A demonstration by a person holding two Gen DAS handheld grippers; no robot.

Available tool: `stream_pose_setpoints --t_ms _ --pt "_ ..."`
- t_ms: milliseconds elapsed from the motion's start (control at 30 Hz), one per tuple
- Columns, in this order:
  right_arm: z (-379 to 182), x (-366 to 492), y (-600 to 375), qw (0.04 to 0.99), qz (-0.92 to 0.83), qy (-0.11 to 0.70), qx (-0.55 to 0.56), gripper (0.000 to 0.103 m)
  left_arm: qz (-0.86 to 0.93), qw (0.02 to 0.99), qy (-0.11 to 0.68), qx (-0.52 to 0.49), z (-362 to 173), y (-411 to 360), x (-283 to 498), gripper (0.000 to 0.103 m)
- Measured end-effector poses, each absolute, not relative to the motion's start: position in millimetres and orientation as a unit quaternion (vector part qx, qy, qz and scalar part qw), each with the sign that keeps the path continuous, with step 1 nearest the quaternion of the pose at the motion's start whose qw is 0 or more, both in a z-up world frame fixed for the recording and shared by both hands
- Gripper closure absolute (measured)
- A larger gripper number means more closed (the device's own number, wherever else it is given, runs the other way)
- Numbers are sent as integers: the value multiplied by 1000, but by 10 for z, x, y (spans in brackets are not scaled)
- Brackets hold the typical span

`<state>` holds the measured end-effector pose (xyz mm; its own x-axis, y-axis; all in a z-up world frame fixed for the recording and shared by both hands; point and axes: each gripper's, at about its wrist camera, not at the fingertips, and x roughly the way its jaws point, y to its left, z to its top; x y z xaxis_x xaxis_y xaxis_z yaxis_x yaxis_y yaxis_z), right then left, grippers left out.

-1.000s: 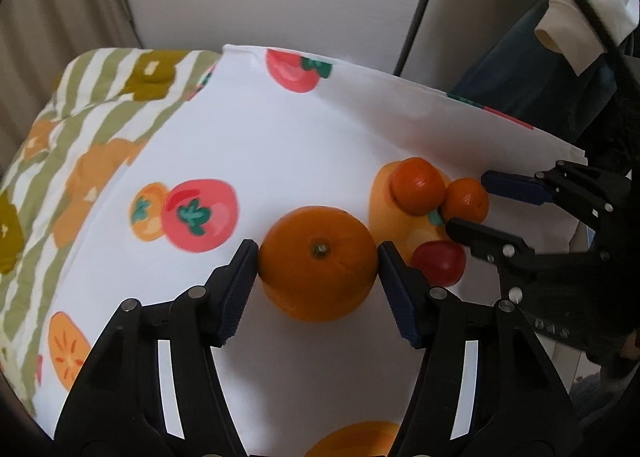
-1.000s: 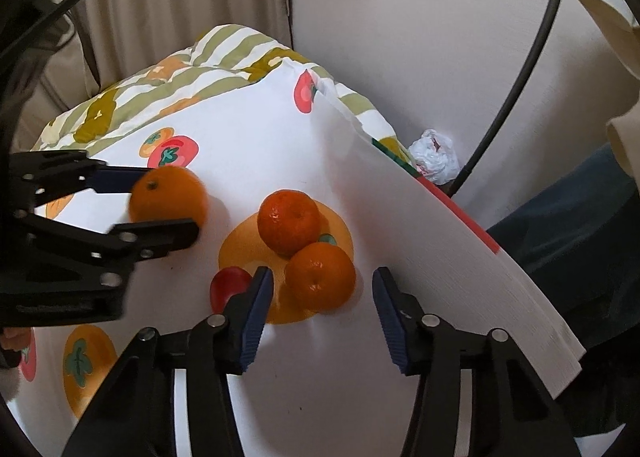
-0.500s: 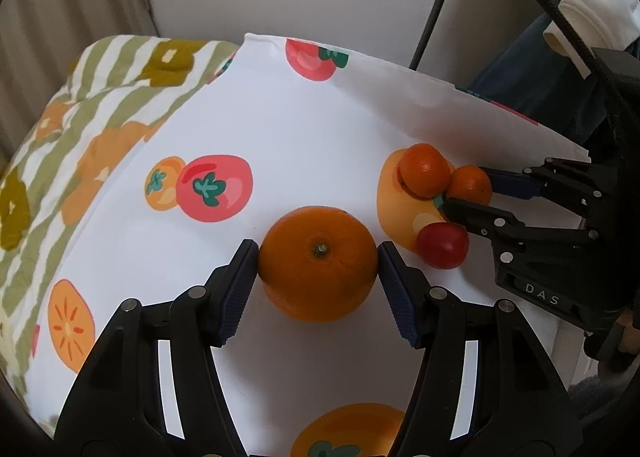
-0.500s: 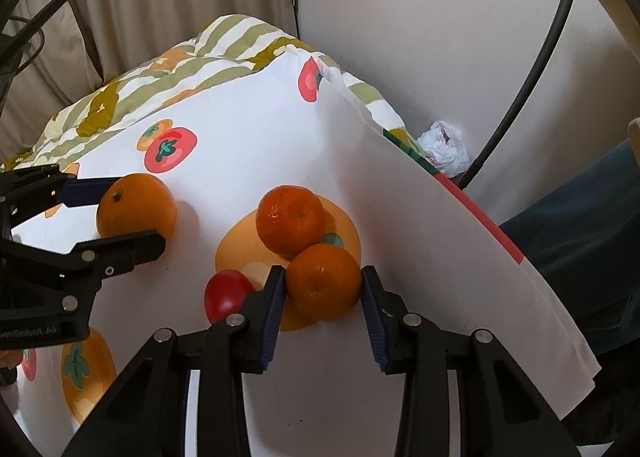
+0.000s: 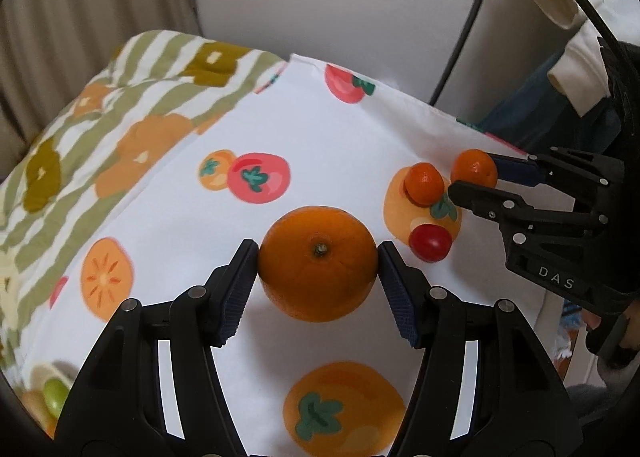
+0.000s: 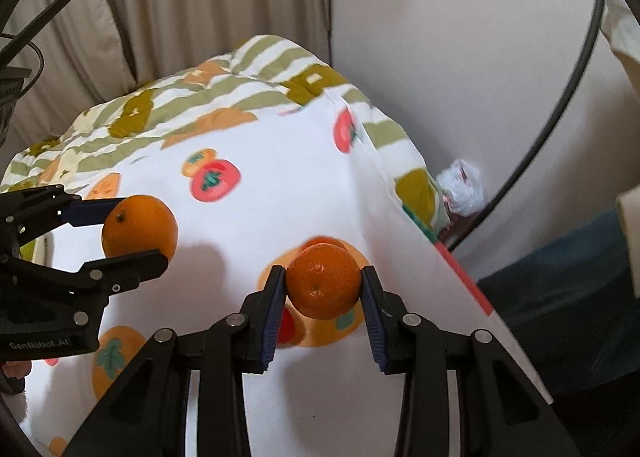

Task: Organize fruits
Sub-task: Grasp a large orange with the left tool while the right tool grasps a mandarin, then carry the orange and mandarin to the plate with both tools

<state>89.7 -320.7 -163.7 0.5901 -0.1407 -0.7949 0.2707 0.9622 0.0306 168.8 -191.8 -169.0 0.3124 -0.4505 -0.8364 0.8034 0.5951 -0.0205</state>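
My left gripper [image 5: 318,257] is shut on a large orange [image 5: 316,281], stem up, held just above the white fruit-print cloth [image 5: 344,129]. In the right wrist view this orange [image 6: 140,229] hangs at the left in the left gripper [image 6: 138,235]. My right gripper [image 6: 323,277] is shut on a small mandarin [image 6: 324,291], raised off the cloth. A second mandarin [image 5: 424,183] and a red cherry tomato [image 5: 430,243] lie on an orange print beside it. From the right wrist view the tomato [image 6: 289,327] is mostly hidden behind a finger.
A striped green and orange cloth [image 5: 132,105] covers the far left. A pale wall and curtain stand behind, with a dark cable [image 6: 560,97] and crumpled white plastic [image 6: 460,189] past the right edge. Something green and round [image 5: 54,395] shows at the lower left.
The right gripper's jaws shut on the near mandarin and raised it off the cloth. The left gripper rose with the orange, which it has gripped throughout.
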Motion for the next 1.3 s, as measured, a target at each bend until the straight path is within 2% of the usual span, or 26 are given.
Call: stream_pose_setpoints --t_ms 600,900,1300 --pt "-1048 1393 -2062 910 83 407 8 69 -254 865 422 102 -1080 -571 1568 37" --pt "-1150 1641 -1179 890 193 413 -18 68 -148 885 437 63 -1173 365 1554 37" --pt "-1367 1756 -489 862 255 436 -46 68 -60 877 474 38 -1580 1309 1393 37"
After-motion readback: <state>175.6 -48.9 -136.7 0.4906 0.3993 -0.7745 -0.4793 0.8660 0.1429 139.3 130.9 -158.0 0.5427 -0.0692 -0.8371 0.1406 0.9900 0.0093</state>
